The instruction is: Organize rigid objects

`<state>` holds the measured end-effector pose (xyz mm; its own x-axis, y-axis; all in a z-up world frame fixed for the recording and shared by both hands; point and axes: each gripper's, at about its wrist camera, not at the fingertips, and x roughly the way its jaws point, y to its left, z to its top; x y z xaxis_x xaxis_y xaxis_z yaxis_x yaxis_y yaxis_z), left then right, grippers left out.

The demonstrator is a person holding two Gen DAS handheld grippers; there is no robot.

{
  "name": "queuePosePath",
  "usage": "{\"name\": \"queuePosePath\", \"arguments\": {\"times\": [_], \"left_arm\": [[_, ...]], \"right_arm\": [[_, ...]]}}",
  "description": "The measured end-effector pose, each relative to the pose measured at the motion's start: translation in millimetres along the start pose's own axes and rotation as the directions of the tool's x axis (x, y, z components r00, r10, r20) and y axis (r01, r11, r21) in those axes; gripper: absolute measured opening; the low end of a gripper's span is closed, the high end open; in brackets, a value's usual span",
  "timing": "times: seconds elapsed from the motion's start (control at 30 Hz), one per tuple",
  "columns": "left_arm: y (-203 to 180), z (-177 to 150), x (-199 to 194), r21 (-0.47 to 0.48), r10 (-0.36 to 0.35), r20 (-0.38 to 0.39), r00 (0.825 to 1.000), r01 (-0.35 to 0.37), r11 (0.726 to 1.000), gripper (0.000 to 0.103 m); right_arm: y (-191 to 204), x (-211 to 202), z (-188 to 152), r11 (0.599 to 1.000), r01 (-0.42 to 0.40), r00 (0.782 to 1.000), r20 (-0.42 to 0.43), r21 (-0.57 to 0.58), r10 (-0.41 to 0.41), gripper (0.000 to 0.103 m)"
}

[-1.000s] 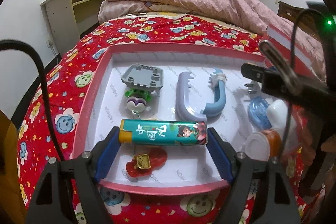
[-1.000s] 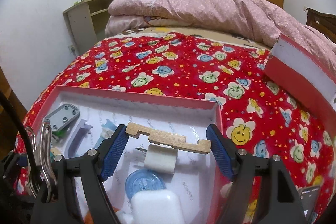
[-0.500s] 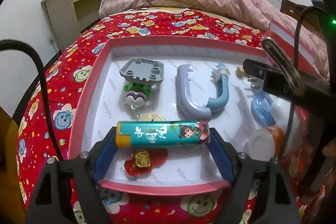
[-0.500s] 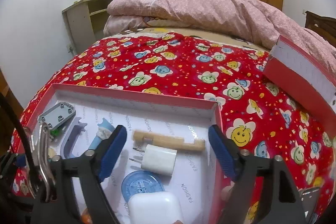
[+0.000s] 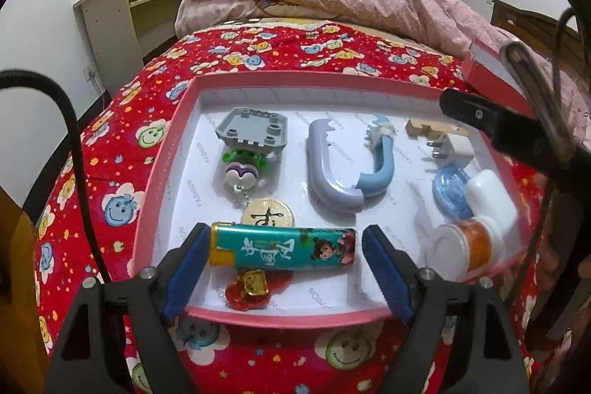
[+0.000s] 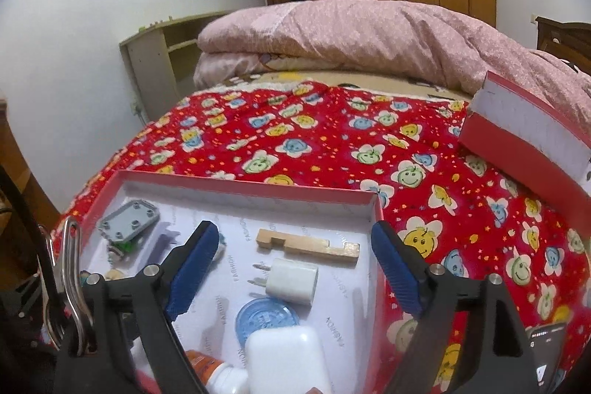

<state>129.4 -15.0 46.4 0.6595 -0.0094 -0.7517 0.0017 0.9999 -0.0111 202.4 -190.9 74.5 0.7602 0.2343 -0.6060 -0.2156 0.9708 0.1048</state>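
A pink-rimmed tray [image 5: 314,82] lies on the red flowered bedspread. My left gripper [image 5: 284,239] is shut end to end on a teal lighter [image 5: 284,248], held just above the tray's near part, over a red charm [image 5: 247,290] and in front of a gold coin [image 5: 267,216]. In the right wrist view my right gripper [image 6: 294,231] hangs over the tray's [image 6: 243,185] right end. Its jaws are opening and the pads touch nothing. The notched wooden block [image 6: 306,246] lies flat on the tray floor below them, next to a white plug [image 6: 291,279].
The tray also holds a grey studded plate [image 5: 253,130], a purple and blue curved piece [image 5: 332,180], a blue disc [image 6: 266,316], a white case [image 6: 284,353] and an orange jar [image 5: 465,246]. A red box lid [image 6: 528,132] lies on the bed to the right. A folded pink quilt lies behind.
My right gripper let go of the wooden block, which now lies on the tray floor, and its jaws spread wider. The left gripper keeps the lighter; the coin behind it came into view.
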Motion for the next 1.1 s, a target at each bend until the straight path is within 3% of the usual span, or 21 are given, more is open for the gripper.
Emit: {"name": "queuePosePath", "arguments": {"times": [0.73, 1.1], "left_arm": [[10.1, -24.2, -79.9, -0.013, 0.007, 0.085, 0.996, -0.006, 1.0, 0.086], [14.5, -49.8, -117.3, -0.018, 0.015, 0.107, 0.994, -0.013, 1.0, 0.086]], "right_arm": [[34.5, -99.2, -38.7, 0.998, -0.054, 0.995, 0.082, -0.023, 0.056, 0.087], [44.0, -141.3, -70.2, 0.999, -0.026, 0.997, 0.066, -0.021, 0.027, 0.087]]}}
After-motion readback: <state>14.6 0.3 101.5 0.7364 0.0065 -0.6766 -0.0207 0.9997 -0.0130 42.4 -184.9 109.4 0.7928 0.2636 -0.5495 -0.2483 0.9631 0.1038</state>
